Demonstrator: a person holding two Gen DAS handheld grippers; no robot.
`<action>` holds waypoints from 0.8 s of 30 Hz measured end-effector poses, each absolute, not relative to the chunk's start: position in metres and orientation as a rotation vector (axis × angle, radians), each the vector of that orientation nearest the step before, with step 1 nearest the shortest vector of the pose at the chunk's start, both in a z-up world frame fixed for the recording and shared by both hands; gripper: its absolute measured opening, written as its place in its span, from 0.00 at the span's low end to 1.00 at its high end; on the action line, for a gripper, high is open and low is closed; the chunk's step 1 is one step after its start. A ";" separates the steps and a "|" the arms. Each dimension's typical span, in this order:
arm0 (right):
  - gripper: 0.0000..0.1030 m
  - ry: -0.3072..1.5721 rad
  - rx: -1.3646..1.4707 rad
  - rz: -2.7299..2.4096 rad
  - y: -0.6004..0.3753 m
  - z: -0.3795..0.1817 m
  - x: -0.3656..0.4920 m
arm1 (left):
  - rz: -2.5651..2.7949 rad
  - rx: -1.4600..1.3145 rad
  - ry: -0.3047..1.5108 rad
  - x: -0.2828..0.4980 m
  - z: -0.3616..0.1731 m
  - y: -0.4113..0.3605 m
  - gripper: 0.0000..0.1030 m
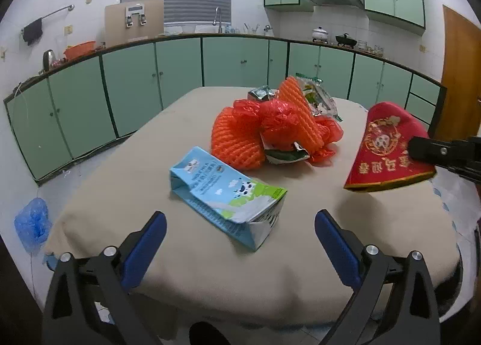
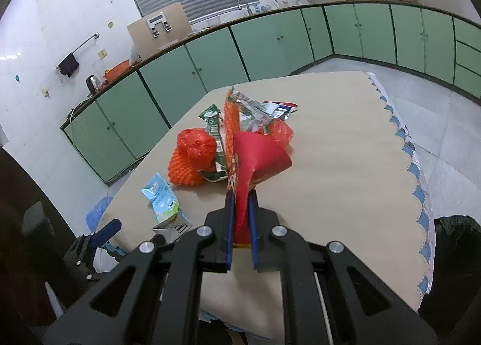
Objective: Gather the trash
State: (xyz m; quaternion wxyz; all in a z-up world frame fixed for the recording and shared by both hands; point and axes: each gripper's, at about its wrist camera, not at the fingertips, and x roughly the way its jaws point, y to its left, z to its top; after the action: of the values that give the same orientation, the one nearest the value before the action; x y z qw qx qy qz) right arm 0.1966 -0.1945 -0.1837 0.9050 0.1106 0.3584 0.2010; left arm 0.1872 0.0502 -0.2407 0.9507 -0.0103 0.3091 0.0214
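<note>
Left wrist view: my left gripper (image 1: 240,224) has its blue fingers (image 1: 144,248) spread wide and grasping nothing. It hovers over the near edge of the worktop (image 1: 300,260), a table under a beige cloth. Just ahead of it, between the fingers as seen from here, lies a flattened blue milk carton (image 1: 228,191), untouched. Toward the middle of the worktop sits a heap of trash: orange foam netting (image 1: 237,140), crumpled red plastic (image 1: 279,119), a torn green wrapper (image 1: 285,155) and a silvery snack packet (image 1: 318,98) behind. By the right edge a red paper bag (image 1: 387,146) hangs in the air, pinched by my right gripper (image 1: 421,149). I judge the collecting barely begun, since every piece still lies out on the worktop.

Right wrist view: my right gripper's fingers (image 2: 230,224) are clenched on the rim of the red bag, whose mouth opens toward the heap. I cannot see inside it, so I cannot tell whether it holds anything. The carton lies near the left edge. A blue plastic bag (image 2: 96,212) sits on the floor beyond that edge; its contents are hidden.
</note>
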 end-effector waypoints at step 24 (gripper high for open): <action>0.08 0.718 0.217 0.399 -0.201 -0.173 0.184 | -0.040 -0.121 0.610 0.190 -0.226 0.061 0.09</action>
State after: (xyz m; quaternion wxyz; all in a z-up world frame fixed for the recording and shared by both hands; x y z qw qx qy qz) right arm 0.1839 -0.2006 -0.1728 0.9110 0.1054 0.3485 0.1936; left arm 0.1903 0.0612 -0.2260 0.9518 -0.0594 0.3002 -0.0198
